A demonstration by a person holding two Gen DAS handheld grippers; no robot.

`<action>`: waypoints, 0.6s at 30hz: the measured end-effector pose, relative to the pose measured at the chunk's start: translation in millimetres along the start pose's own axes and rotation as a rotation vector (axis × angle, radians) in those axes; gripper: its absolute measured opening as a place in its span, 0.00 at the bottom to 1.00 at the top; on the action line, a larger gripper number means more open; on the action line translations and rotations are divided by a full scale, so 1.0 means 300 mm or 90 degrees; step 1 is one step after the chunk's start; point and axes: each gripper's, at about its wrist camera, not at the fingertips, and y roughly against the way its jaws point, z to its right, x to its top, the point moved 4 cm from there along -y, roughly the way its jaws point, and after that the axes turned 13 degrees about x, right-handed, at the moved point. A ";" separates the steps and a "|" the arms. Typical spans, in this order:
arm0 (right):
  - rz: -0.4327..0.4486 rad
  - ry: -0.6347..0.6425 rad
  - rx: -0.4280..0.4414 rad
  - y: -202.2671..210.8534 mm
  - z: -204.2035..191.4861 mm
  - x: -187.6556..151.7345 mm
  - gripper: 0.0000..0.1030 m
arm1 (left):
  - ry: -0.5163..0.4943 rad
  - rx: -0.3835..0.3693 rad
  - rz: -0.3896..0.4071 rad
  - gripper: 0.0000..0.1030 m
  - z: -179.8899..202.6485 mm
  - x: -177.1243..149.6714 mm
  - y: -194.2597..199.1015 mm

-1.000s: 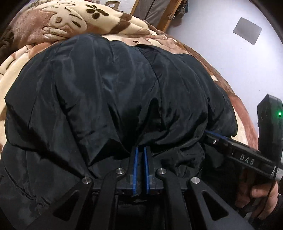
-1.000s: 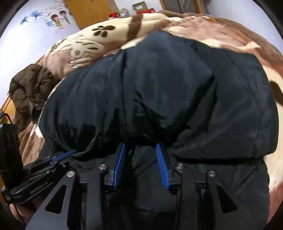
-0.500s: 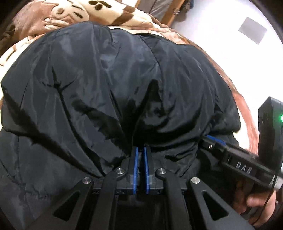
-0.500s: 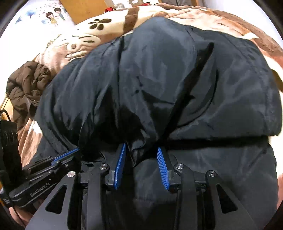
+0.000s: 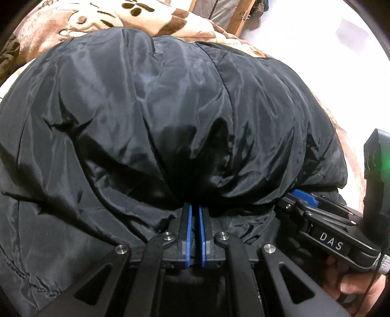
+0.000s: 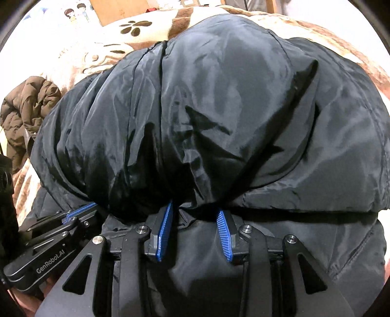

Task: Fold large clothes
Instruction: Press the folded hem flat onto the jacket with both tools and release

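Note:
A large black padded jacket (image 5: 170,109) lies on a bed, its near part doubled over onto the rest. My left gripper (image 5: 193,207) is shut on the edge of that folded layer, the blue pads almost touching. In the right wrist view the same jacket (image 6: 231,109) bulges ahead of my right gripper (image 6: 195,209), whose pads stand partly apart with a thick bunch of the fold's edge pinched at their tips. Each gripper shows in the other's view: the right gripper (image 5: 304,197) at the right, the left gripper (image 6: 80,209) at the lower left.
A beige and brown blanket with paw prints (image 5: 73,26) covers the bed under the jacket. A crumpled brown coat (image 6: 26,104) sits at the bed's left side. A person's hand (image 5: 353,287) holds the right tool. A wooden door frame (image 5: 241,17) stands behind the bed.
Both grippers have carried the folded edge forward and a little down. The doubled layer now covers more of the jacket, and less blanket shows. Neither grip has changed.

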 end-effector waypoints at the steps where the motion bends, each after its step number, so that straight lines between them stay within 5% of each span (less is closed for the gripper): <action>1: -0.003 0.001 -0.002 -0.001 -0.002 0.002 0.34 | -0.001 0.004 0.000 0.07 0.020 -0.012 -0.012; 6: -0.005 -0.017 0.008 0.058 -0.027 0.010 0.34 | -0.026 0.021 -0.001 0.07 0.088 -0.015 0.064; 18: 0.120 0.005 0.013 0.455 -0.135 -0.111 0.36 | -0.024 0.010 0.058 0.08 0.096 -0.108 0.401</action>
